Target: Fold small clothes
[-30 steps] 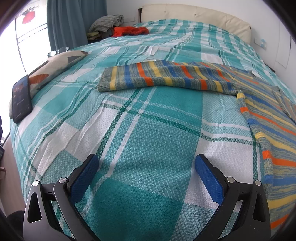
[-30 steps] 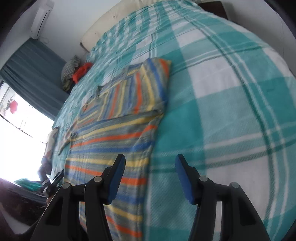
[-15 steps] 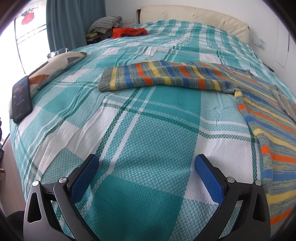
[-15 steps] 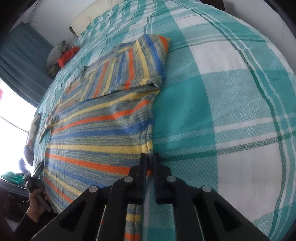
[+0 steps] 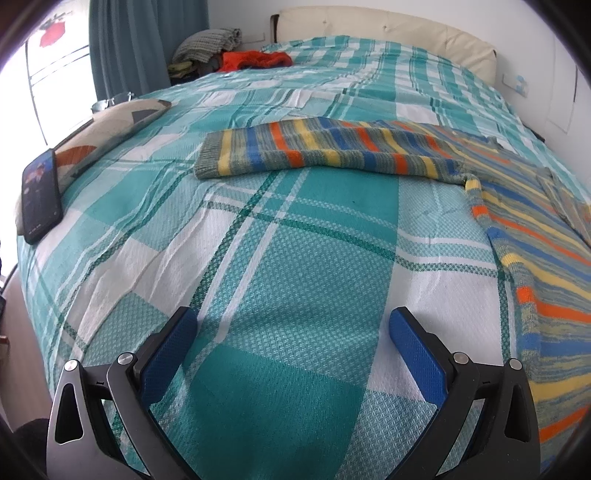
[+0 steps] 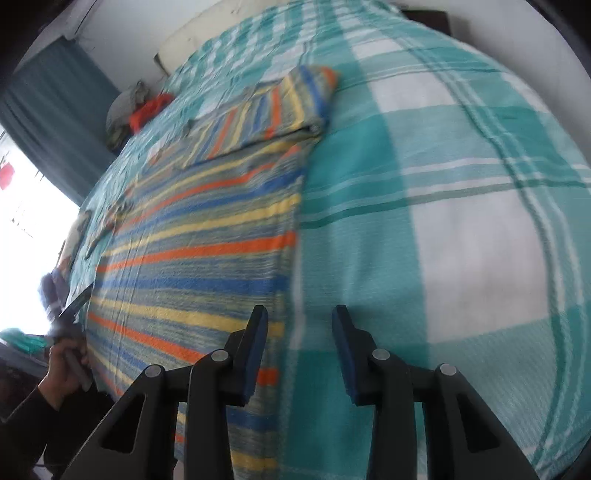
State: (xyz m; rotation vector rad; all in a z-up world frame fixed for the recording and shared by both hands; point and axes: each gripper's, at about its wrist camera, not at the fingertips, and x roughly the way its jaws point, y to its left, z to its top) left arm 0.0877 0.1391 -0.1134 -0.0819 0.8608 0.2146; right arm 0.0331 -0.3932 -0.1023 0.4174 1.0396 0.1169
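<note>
A striped knit sweater in blue, yellow, orange and grey lies flat on the teal plaid bedspread. One sleeve is folded across its chest; the other sleeve stretches out to the left. My right gripper is open, its jaws straddling the sweater's right side edge just above the cloth. My left gripper is wide open and empty over bare bedspread, left of the sweater's body.
A phone leans on a patterned cushion at the bed's left edge. A pile of clothes with an orange garment sits at the far corner by the curtain. The cream headboard stands behind.
My right gripper closed on the sweater's side edge half a second ago and has now opened again. My left gripper has stayed open and nearly still.
</note>
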